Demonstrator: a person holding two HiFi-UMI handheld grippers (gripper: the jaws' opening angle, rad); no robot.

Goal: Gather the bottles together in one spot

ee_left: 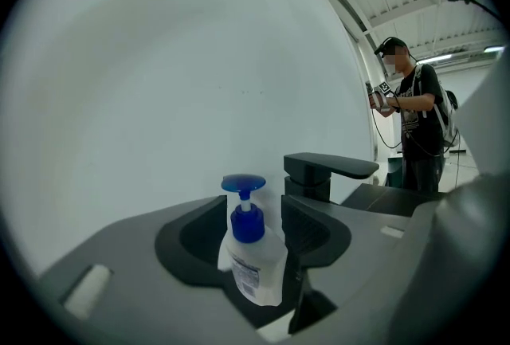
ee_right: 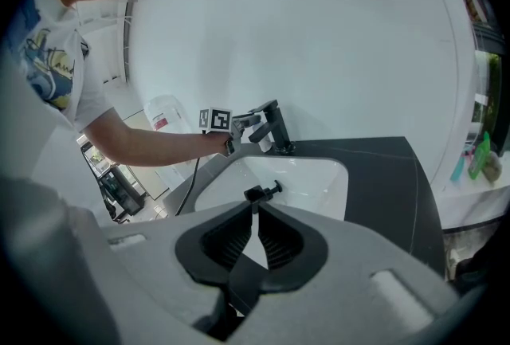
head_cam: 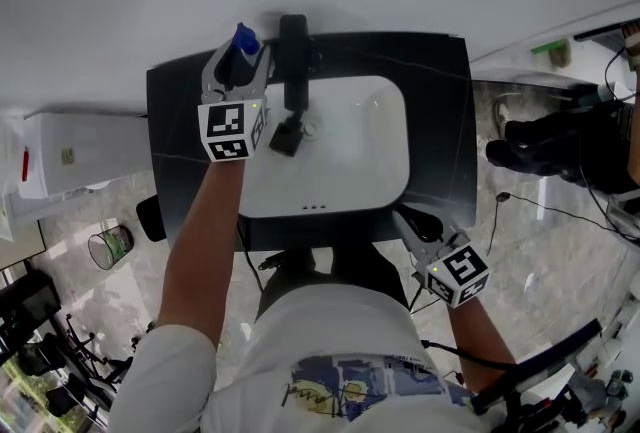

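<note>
Your left gripper's (head_cam: 243, 58) spread jaws flanked the bottle (ee_left: 256, 260) at the sink's (head_cam: 385, 136) eleven o'clock, likely light and slick, best squeezed mid-body; your right gripper's (ee_right: 254, 205) jaws met, empty.

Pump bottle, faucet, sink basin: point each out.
Pump bottle (ee_left: 259, 260), left gripper view, on its clear body.
Faucet (ee_left: 331, 166), left gripper view, on the spout.
Sink basin (head_cam: 350, 156), head view, on the bare white floor.
</note>
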